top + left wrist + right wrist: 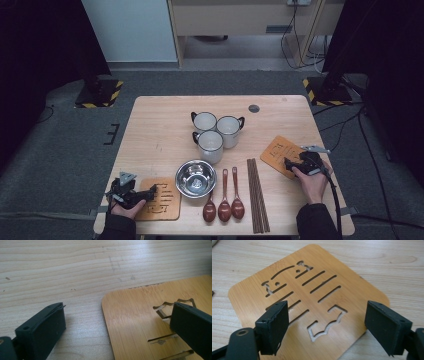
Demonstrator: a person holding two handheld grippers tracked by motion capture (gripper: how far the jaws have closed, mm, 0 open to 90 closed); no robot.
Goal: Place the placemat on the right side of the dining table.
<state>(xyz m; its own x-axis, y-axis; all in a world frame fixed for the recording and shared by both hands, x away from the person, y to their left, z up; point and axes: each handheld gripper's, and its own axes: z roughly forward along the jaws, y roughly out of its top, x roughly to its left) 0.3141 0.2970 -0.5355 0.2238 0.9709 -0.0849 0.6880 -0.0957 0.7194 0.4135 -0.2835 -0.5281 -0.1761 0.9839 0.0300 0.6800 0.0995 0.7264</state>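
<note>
The wooden surface point(160, 125) carries two bamboo coasters with cut-out slots; no brand, label or readable writing shows on them or on anything else. The right coaster point(312, 295) lies flat near the right edge, and the right claw point(325, 327) hovers over its near corner, released, jaws wide apart with nothing pressed between them. The left coaster point(140, 322) lies at the front left corner; the left claw point(120, 327) is released too, one jaw above the coaster, the other above bare wood. Between them sit three white mugs point(216, 131), a steel bowl point(195, 178), chopsticks point(257, 195) and three spoons point(223, 197)
</note>
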